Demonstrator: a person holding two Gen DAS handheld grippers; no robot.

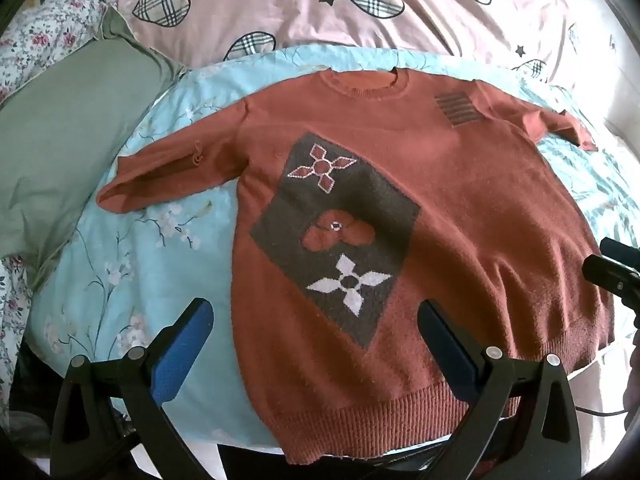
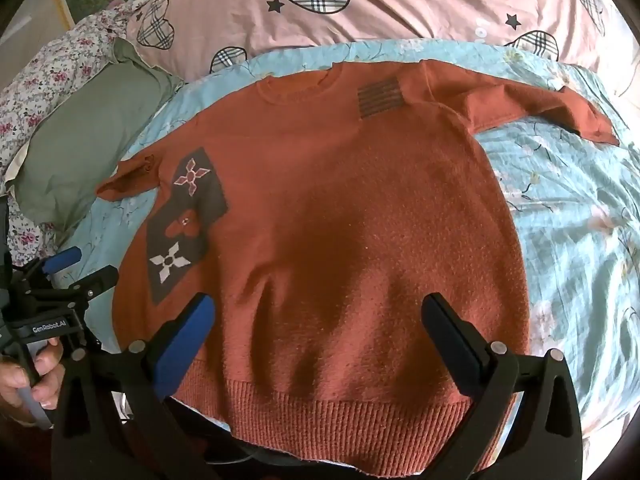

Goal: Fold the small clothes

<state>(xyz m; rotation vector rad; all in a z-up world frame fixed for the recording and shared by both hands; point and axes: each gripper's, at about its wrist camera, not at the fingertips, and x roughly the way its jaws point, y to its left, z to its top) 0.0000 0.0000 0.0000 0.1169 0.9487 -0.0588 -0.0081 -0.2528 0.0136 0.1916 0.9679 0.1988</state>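
Sweater: a rust knit sweater (image 1: 460,200) lies flat, front up, on a light-blue floral sheet (image 1: 132,264).
Axis: its long axis runs from the ribbed hem (image 2: 352,420), nearest the cameras, to the collar (image 1: 364,82) at the far end; both sleeves point outward, across that axis.
Patch: a dark panel (image 1: 340,236) with three flower figures slants over the chest, toward the sweater's left side in the left wrist view.
Left sleeve edge: the sleeve (image 1: 168,172) ends on bare sheet, near a green pillow (image 1: 60,152) but not touching it.
Right sleeve edge: the other sleeve (image 2: 520,104) stretches onto open sheet, its cuff slightly curled.
Far edge: past the collar, a narrow strip of sheet, then a pink cover (image 2: 400,4) with plaid hearts.
Near edge: the hem reaches the front edge of the sheet and bed.
Open room: wide bare sheet on both sides of the body, more on the right in the right wrist view.
Left gripper (image 1: 316,344): jaws spread fully wide, nothing between the pads, hovering tilted down over the hem's left part.
Right gripper (image 2: 320,336): likewise spread wide and empty, above the lower middle of the sweater.
Hand (image 2: 28,380): seen on the left gripper's handle.
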